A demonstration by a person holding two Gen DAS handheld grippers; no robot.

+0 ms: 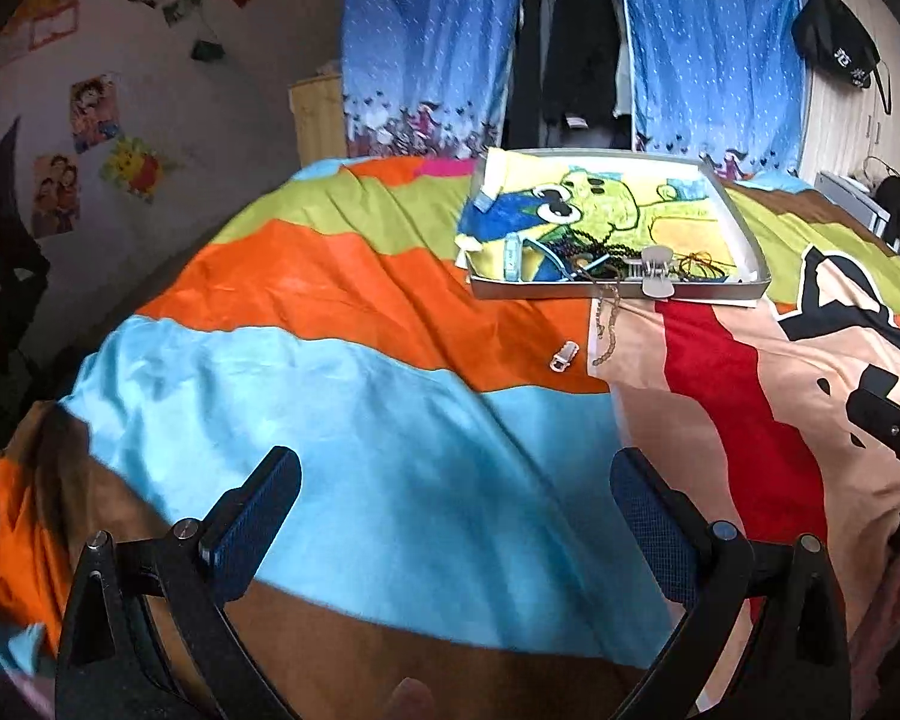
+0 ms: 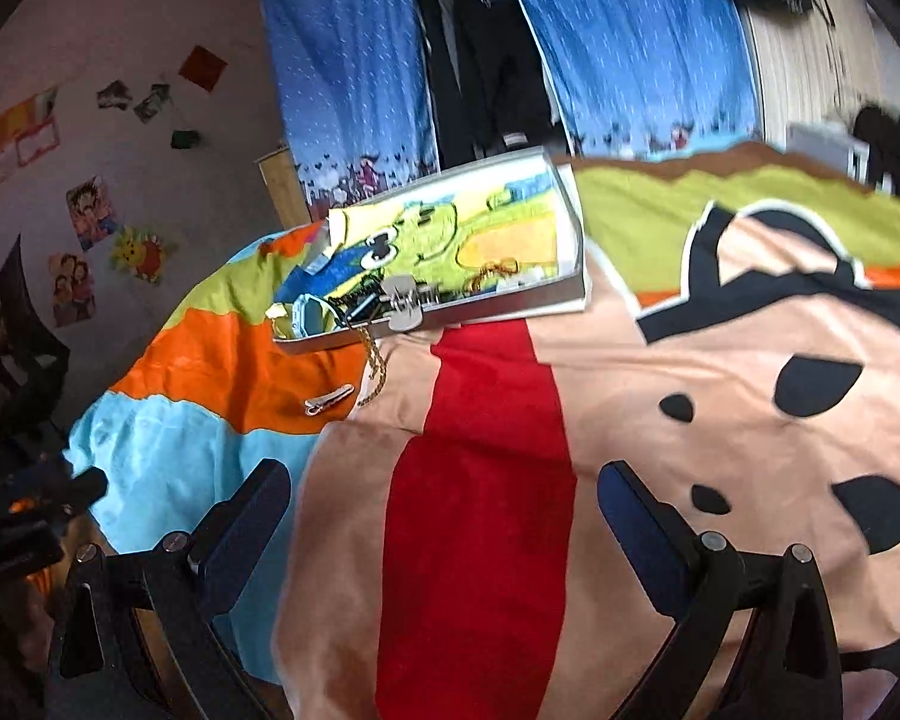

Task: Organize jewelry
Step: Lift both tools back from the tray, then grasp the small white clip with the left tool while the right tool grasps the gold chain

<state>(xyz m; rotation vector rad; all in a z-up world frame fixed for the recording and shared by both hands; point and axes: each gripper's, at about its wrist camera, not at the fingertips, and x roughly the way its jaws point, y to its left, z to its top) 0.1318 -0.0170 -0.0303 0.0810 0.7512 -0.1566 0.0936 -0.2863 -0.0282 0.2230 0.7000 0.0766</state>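
Observation:
A shallow grey tray (image 1: 744,222) with a cartoon picture lining stands on the bed; it also shows in the right wrist view (image 2: 510,309). Tangled necklaces (image 1: 594,255), a white claw clip (image 1: 657,273) and a light blue band (image 1: 512,257) lie at its near edge. A gold chain (image 1: 609,324) hangs over the rim onto the bedspread, as the right wrist view (image 2: 373,369) shows too. A small white hair clip (image 1: 562,355) lies on the orange stripe in front of the tray (image 2: 329,401). My left gripper (image 1: 456,516) and right gripper (image 2: 444,516) are open and empty, well short of the tray.
The colourful bedspread (image 1: 390,450) covers the bed. Blue curtains (image 1: 426,48) with hanging clothes stand behind it. A poster-covered wall (image 1: 120,120) is on the left, with a black chair (image 1: 6,264) beside the bed. A black bag (image 1: 834,48) hangs at the right.

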